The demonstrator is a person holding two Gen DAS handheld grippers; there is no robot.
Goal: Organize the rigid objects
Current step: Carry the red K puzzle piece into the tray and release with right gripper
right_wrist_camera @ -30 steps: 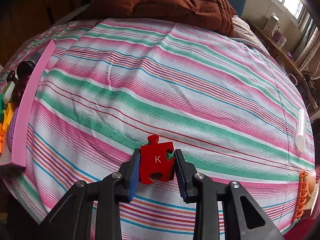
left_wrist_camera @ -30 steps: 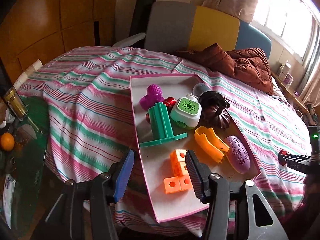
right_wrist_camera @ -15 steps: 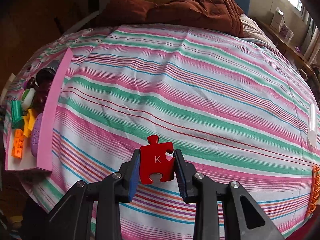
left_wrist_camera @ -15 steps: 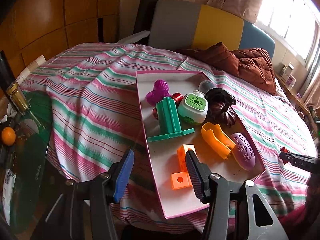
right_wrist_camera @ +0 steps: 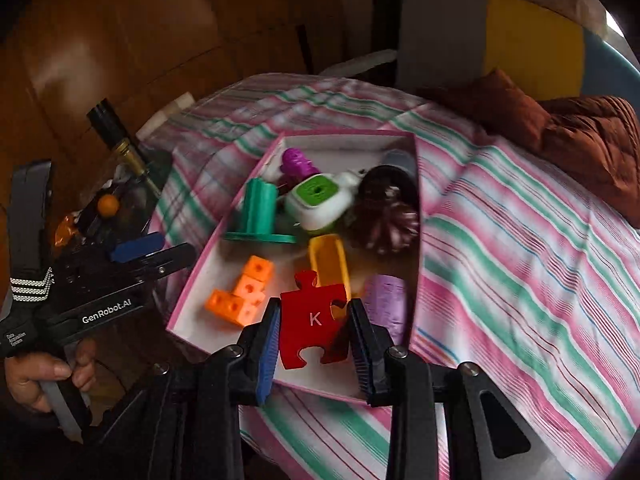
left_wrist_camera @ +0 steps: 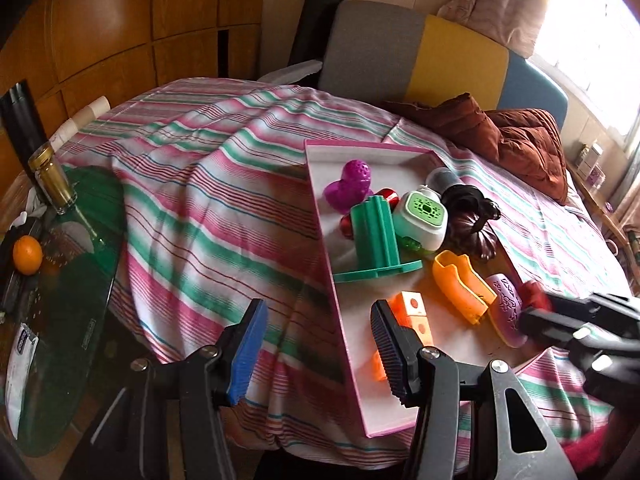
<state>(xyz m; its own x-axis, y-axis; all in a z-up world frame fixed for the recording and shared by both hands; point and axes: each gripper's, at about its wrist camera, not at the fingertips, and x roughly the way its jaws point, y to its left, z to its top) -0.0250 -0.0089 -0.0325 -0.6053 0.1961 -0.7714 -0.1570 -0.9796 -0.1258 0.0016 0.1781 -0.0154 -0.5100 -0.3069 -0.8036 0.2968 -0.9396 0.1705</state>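
Our right gripper (right_wrist_camera: pixel 314 344) fingers pinch the red K puzzle piece (right_wrist_camera: pixel 313 318) upright over the pink tray's (right_wrist_camera: pixel 224 220) near end; our left gripper (left_wrist_camera: pixel 316 344), fingers spread, hangs empty beside that tray.

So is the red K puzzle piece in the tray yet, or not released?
Not released. The red puzzle piece sits clamped upright between the right gripper fingers, above the pink tray near its front edge.

Bed with striped sheet (left_wrist_camera: pixel 192 184) in pink, green and white. Headboard (left_wrist_camera: pixel 420 56) in grey, yellow and blue panels. Wood-panelled wall (left_wrist_camera: pixel 120 32) on the left. Bright window (left_wrist_camera: pixel 592 20) top right, curtain (left_wrist_camera: pixel 492 4) beside it. Green glass side table (left_wrist_camera: pixel 68 320) left of bed.
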